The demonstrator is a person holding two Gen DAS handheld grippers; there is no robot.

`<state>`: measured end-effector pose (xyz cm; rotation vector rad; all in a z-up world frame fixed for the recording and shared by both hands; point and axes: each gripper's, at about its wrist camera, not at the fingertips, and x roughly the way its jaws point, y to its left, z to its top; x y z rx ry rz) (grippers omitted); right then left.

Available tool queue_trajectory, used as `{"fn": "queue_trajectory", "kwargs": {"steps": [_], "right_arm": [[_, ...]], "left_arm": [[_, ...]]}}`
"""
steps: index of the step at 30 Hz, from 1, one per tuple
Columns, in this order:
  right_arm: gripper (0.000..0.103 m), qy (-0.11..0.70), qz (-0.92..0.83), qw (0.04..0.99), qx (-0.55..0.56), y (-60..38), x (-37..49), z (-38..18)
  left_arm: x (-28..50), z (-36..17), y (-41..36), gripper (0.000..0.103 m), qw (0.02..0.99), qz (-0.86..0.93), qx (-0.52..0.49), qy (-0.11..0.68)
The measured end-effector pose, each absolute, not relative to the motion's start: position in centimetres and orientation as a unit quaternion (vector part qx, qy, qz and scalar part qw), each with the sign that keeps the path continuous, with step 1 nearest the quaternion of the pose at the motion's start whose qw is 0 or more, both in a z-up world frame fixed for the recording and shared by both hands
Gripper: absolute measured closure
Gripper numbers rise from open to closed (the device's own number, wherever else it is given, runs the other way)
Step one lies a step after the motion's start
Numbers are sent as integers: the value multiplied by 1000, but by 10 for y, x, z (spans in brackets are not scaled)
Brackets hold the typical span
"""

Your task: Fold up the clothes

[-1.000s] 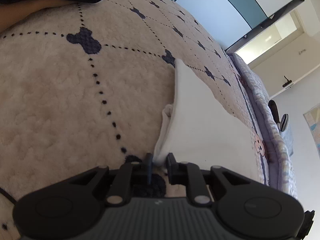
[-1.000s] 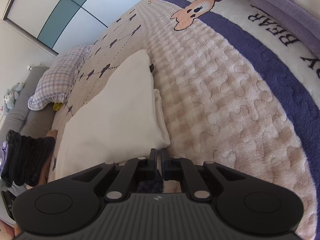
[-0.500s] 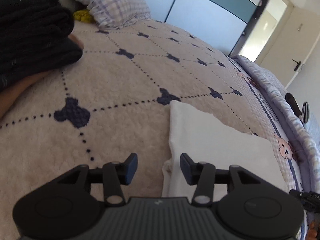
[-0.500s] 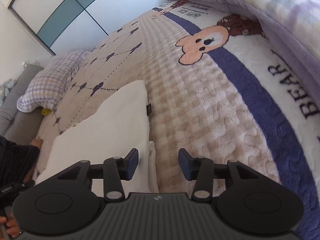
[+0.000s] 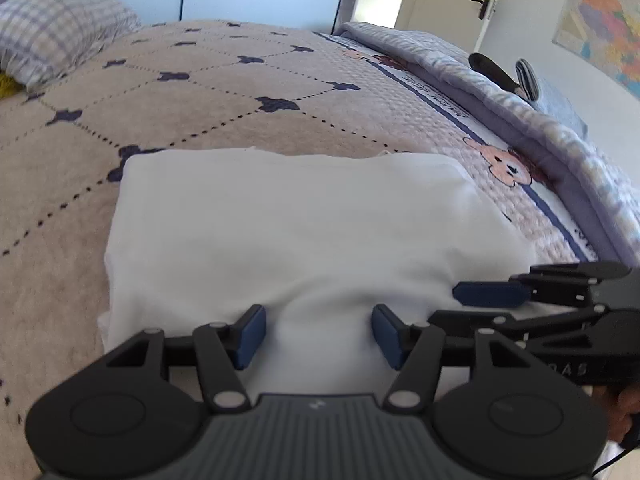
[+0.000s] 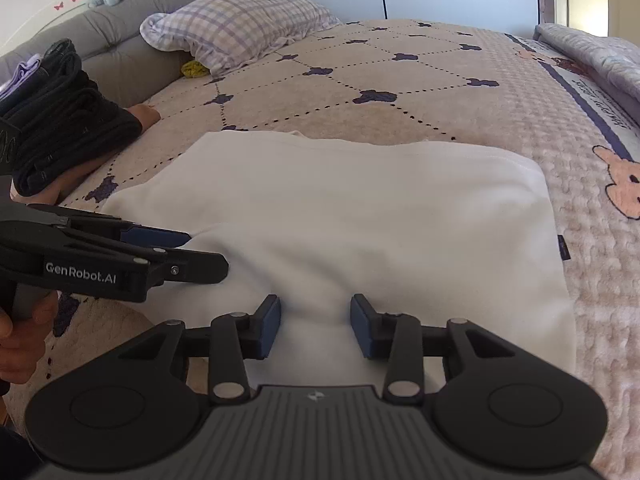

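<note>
A white garment [image 5: 296, 232] lies folded into a rectangle on the bed; it also shows in the right wrist view [image 6: 360, 216]. My left gripper [image 5: 318, 336] is open and empty, its jaws standing over the garment's near edge. My right gripper [image 6: 315, 326] is open and empty, also over the near edge. Each gripper shows from the side in the other's view: the right one [image 5: 560, 304] at the garment's right, the left one [image 6: 120, 256] at its left.
The beige bedspread [image 6: 400, 80] with dark bear marks covers the bed. A checked pillow [image 6: 236, 24] lies at the head. A stack of dark folded clothes [image 6: 60, 116] sits at the left. A rolled lilac quilt [image 5: 500, 92] runs along the right side.
Both grippers went from shut at the garment's corners to open, then swung round to face the folded garment from its near edge.
</note>
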<state>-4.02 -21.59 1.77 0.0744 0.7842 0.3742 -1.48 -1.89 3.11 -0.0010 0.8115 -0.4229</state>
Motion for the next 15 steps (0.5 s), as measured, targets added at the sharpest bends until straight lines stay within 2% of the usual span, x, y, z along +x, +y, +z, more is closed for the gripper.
{"fn": "queue_trajectory", "kwargs": {"steps": [5, 9, 13, 15], "right_arm": [[62, 385, 173, 906, 6, -205, -44, 26], [63, 356, 166, 920, 9, -208, -43, 47], [61, 390, 164, 906, 14, -204, -22, 32], [60, 388, 160, 907, 32, -207, -20, 25]], "left_arm": [[-16, 49, -14, 43, 900, -190, -19, 393], [-27, 73, -16, 44, 923, -178, 31, 339], [-6, 47, -11, 42, 906, -160, 9, 392], [-4, 36, -11, 41, 909, -156, 11, 387]]}}
